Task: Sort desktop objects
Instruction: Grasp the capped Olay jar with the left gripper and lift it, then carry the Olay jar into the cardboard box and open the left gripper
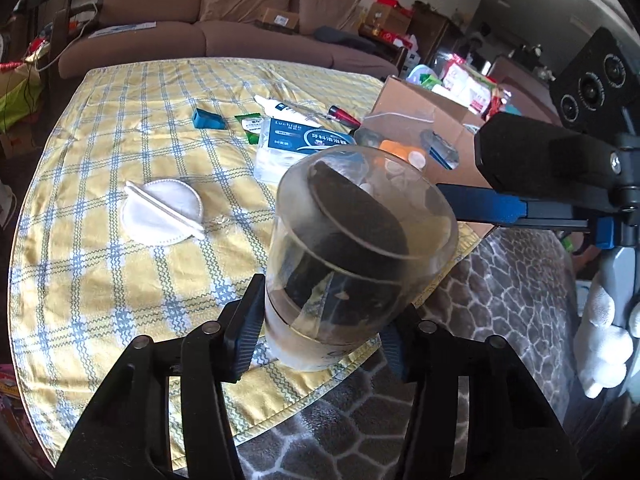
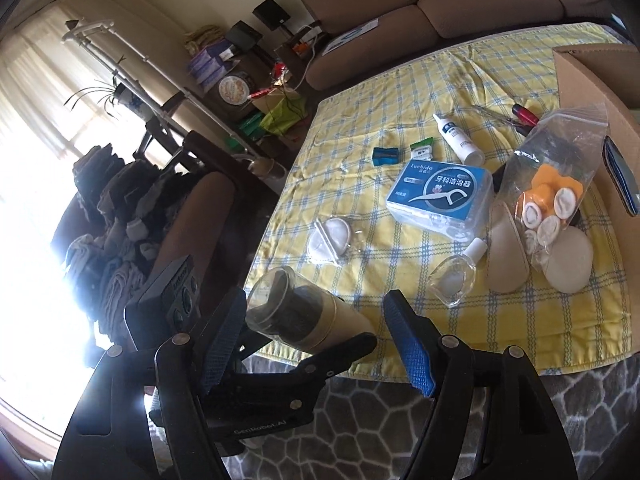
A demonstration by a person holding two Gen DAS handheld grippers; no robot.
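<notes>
Now your left gripper [image 1: 320, 344] has its fingers clenched on the jar [image 1: 352, 248], tilted above the counter [image 1: 100, 280] edge, right gripper [image 2: 316, 344] released, so carry it toward the box [image 1: 416, 112] next.

Brown sofa [image 1: 224, 20] behind, chair [image 2: 188, 216] piled with clothes [image 2: 116, 208].

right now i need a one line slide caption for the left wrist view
Left gripper clamps a clear jar holding a dark puff, tilted above the checked tablecloth.
</notes>
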